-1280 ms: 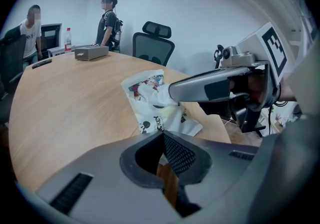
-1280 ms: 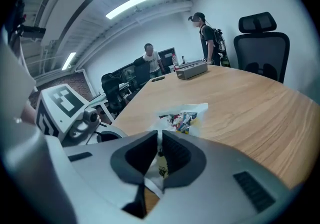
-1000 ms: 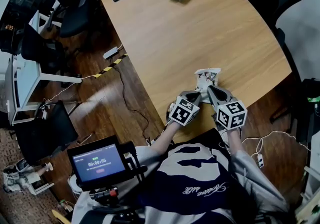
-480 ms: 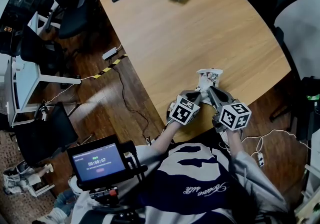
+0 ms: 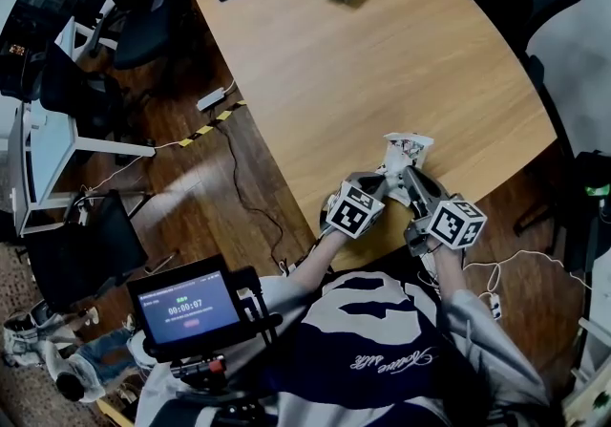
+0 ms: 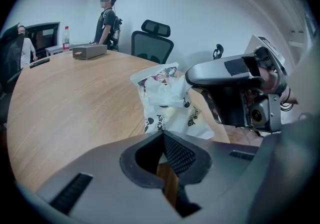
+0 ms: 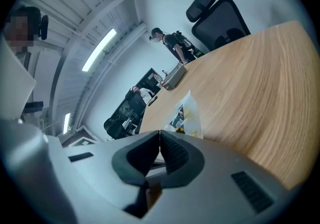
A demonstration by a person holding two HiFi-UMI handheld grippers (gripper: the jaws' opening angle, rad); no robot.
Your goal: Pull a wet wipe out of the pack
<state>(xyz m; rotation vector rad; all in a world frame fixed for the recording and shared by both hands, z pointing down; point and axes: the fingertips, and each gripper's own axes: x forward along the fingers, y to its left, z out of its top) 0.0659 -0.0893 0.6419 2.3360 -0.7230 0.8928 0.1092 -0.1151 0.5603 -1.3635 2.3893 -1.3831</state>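
Over the last second I have rolled my right gripper, its marker cube swinging out toward 4 o'clock. Its jaws are pinched tight on the crumpled wet wipe at the top of the pack. The pack, near the table edge at 12 o'clock from my hands, has tipped up slightly. My left gripper stays put, closed on the pack's near edge, apparently anchoring it. I judge the wipe is starting to come free.
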